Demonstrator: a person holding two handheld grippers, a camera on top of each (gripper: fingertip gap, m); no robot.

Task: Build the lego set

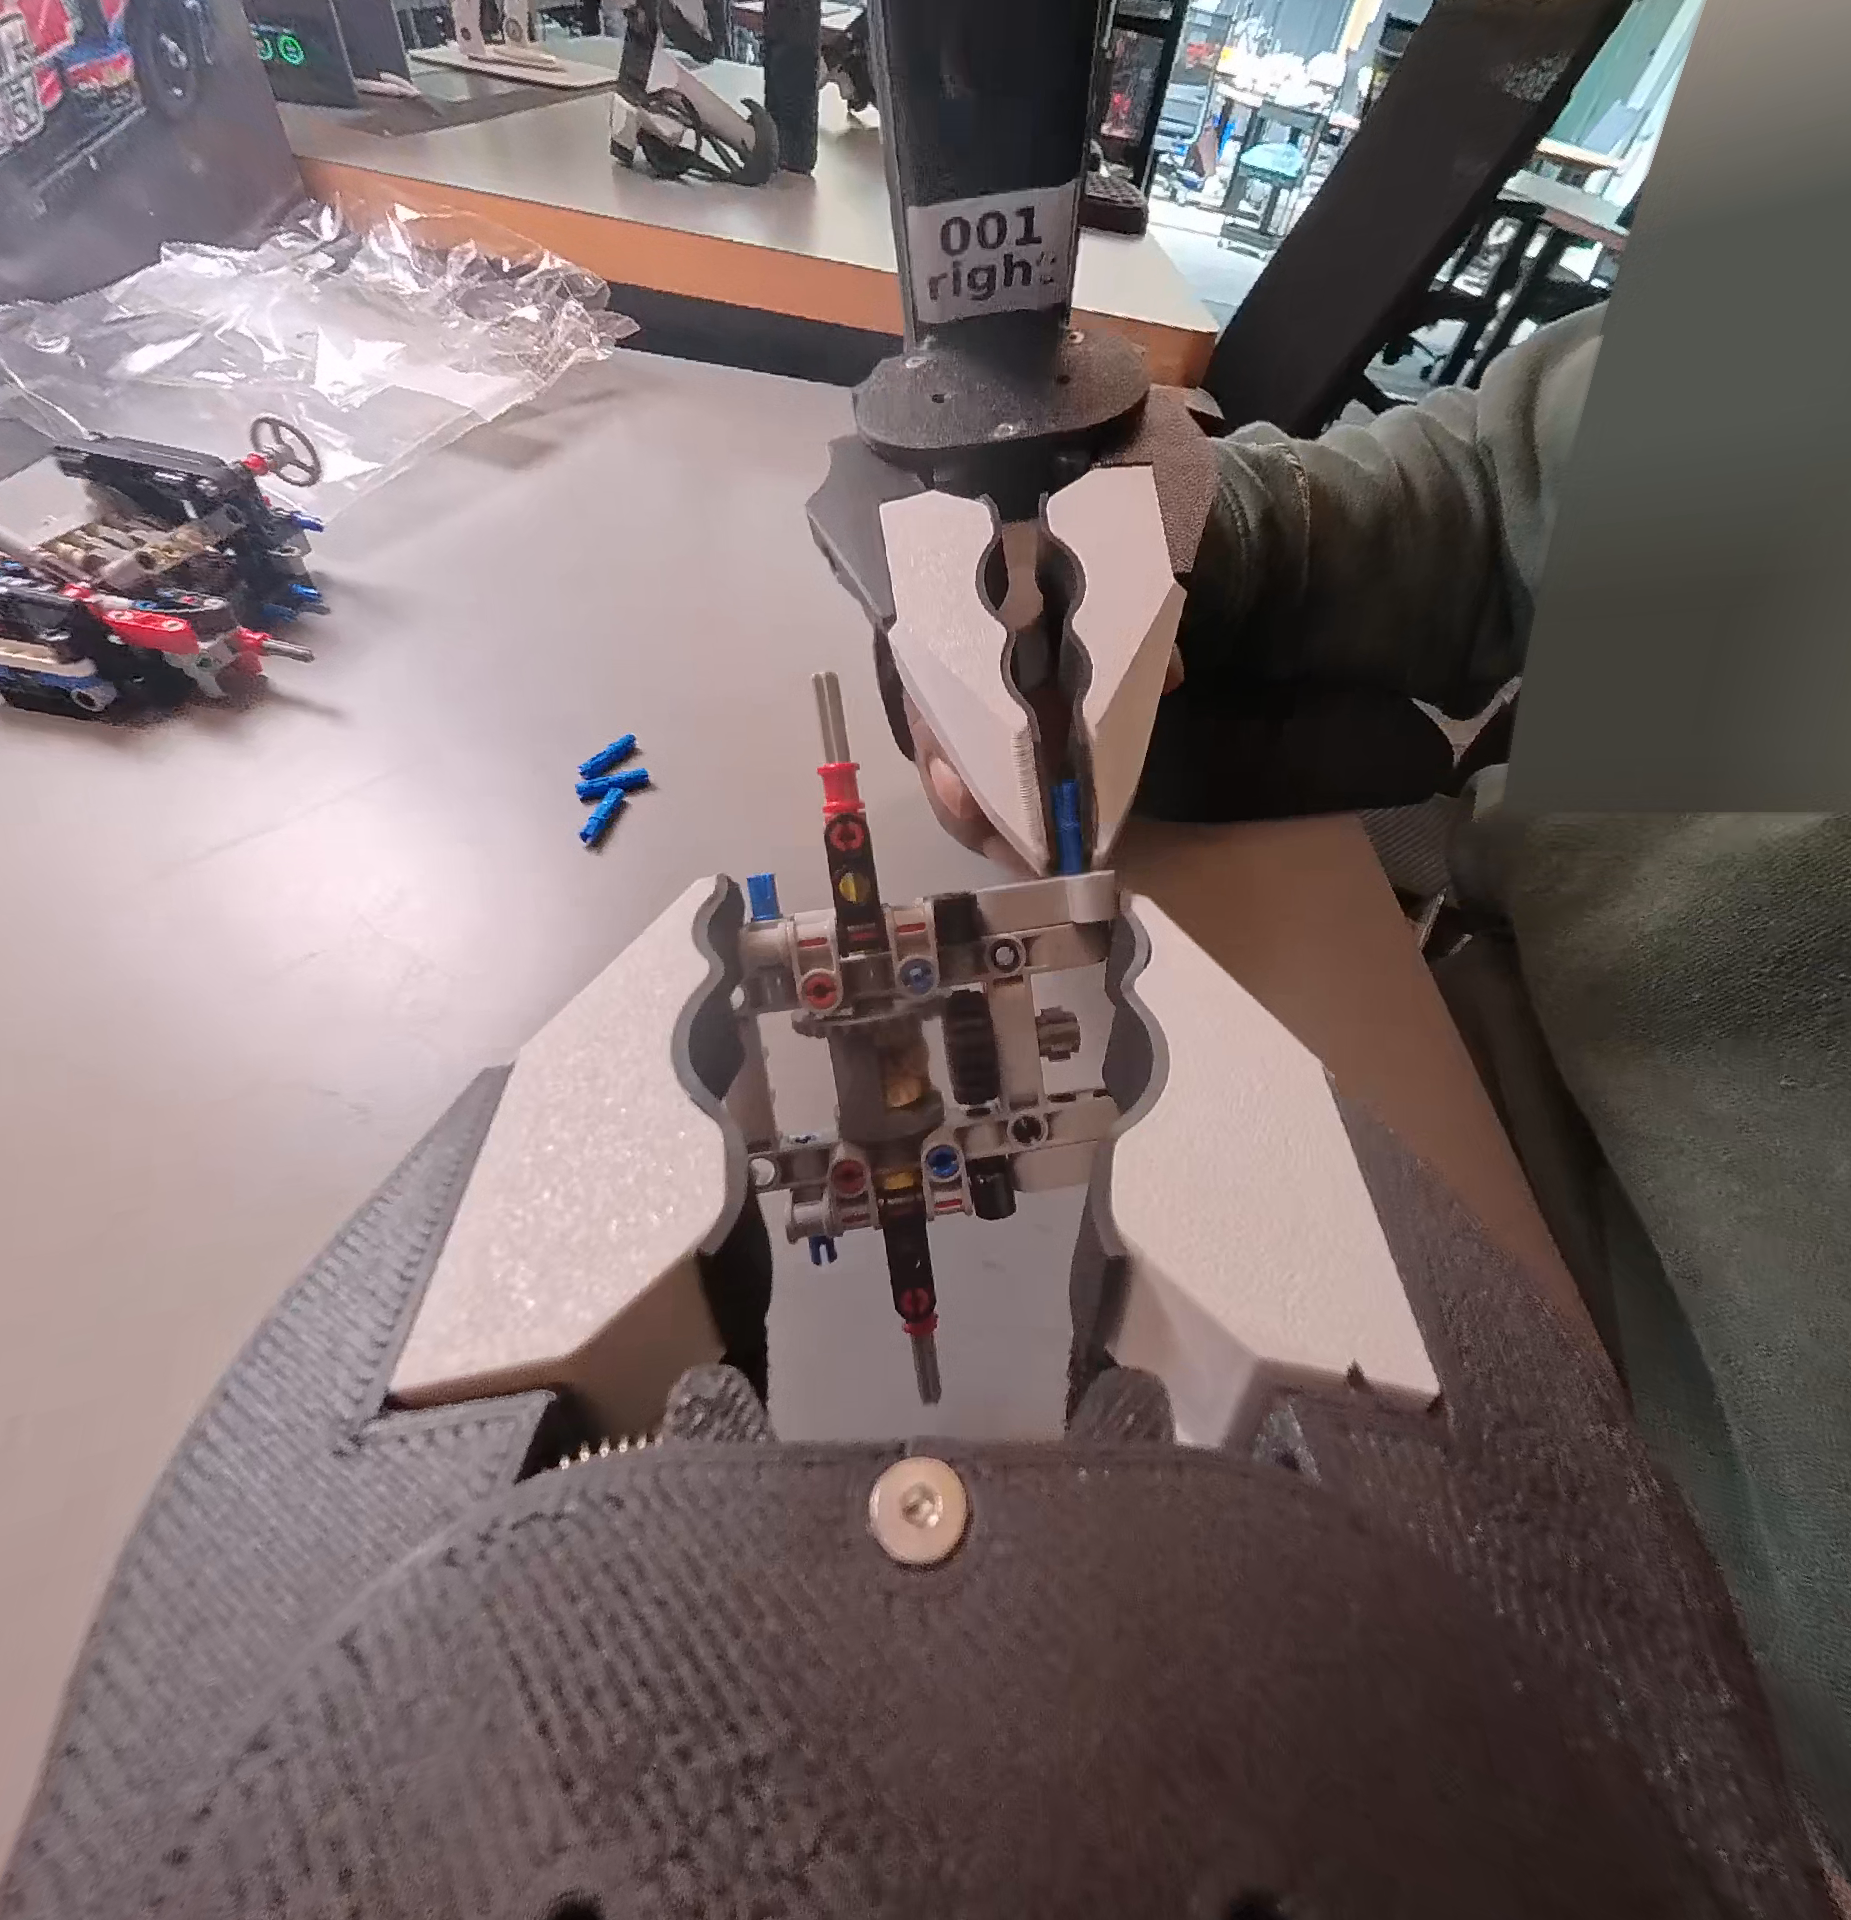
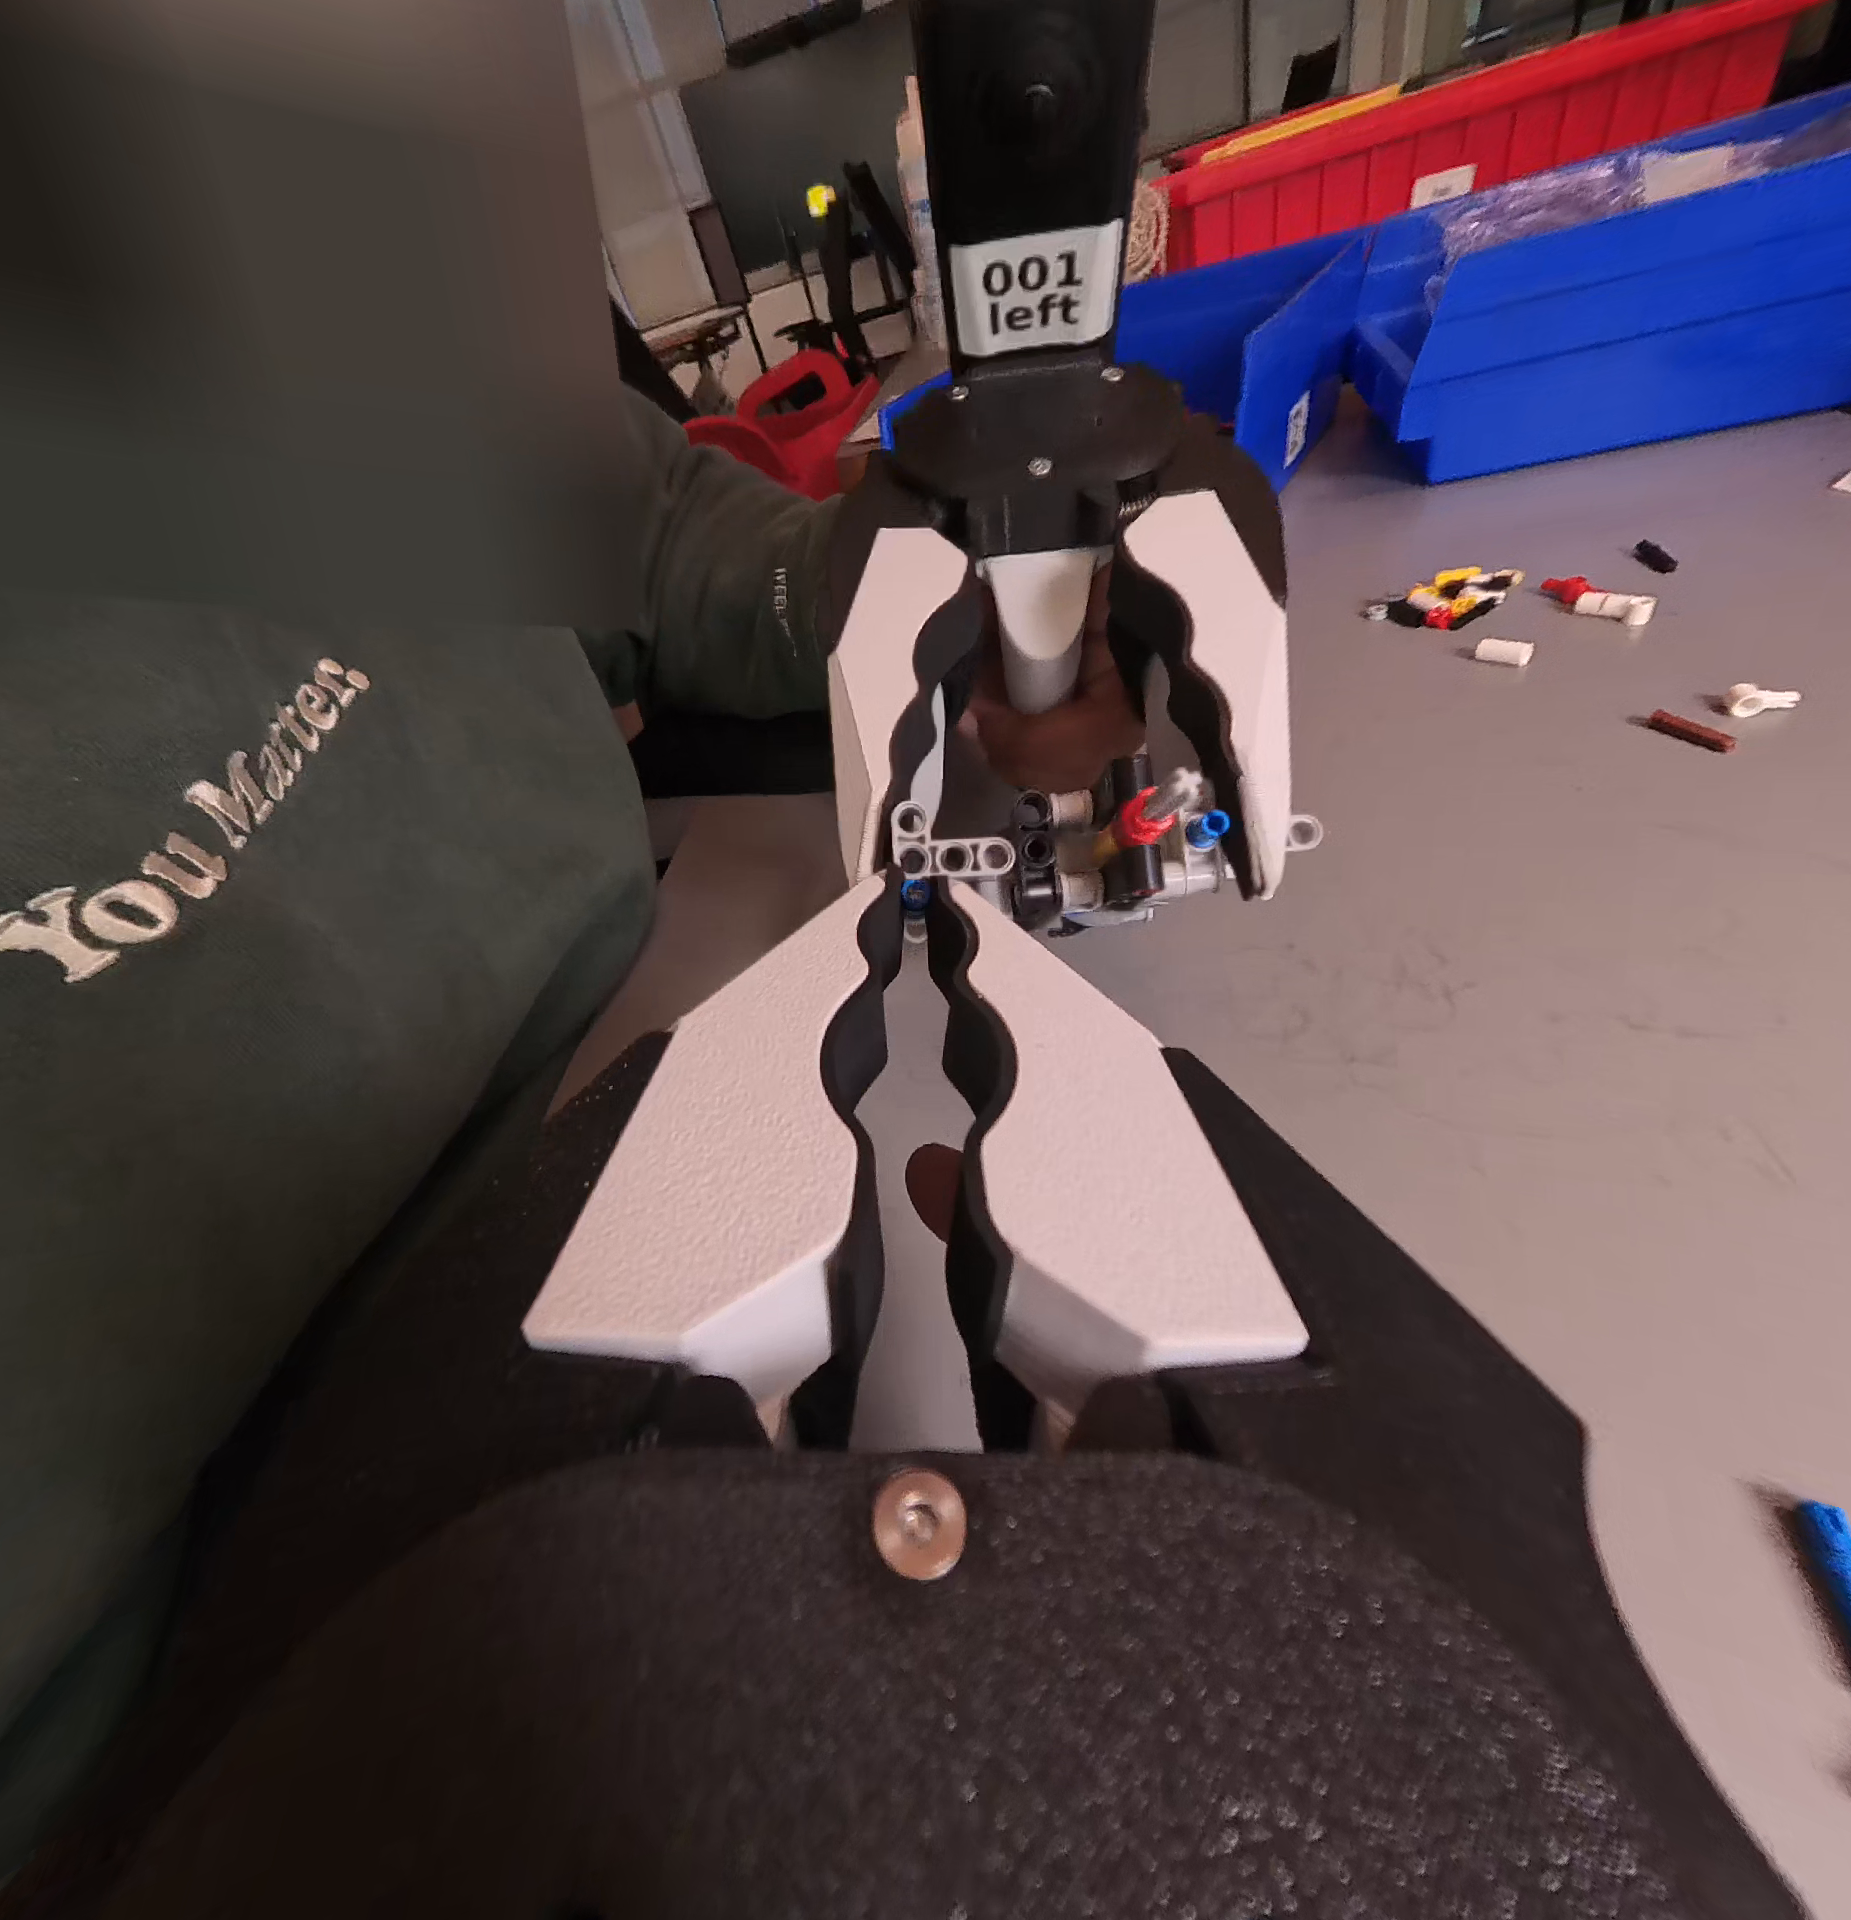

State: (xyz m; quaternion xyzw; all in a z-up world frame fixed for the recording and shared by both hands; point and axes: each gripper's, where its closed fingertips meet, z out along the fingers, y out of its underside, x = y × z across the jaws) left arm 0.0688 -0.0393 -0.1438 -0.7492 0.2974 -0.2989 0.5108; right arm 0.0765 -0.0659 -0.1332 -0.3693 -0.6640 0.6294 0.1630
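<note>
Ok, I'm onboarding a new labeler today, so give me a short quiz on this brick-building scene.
1. True or false: the left gripper is clamped on a grey geared frame assembly.
2. What colour is the pin pinched in the right gripper?
3. The loose blue pins on the table lie: A) on the plastic bag, B) on bare table, C) in a bin.

Key: 1 true; 2 blue; 3 B.

Right gripper: white sticker with black printed characters, on its black handle.
Left gripper: matching white label on its black handle.
Sweatshirt: pale embroidered lettering on dark green cloth.
Blue bin: small printed tag on an end wall, too small to read.
</note>
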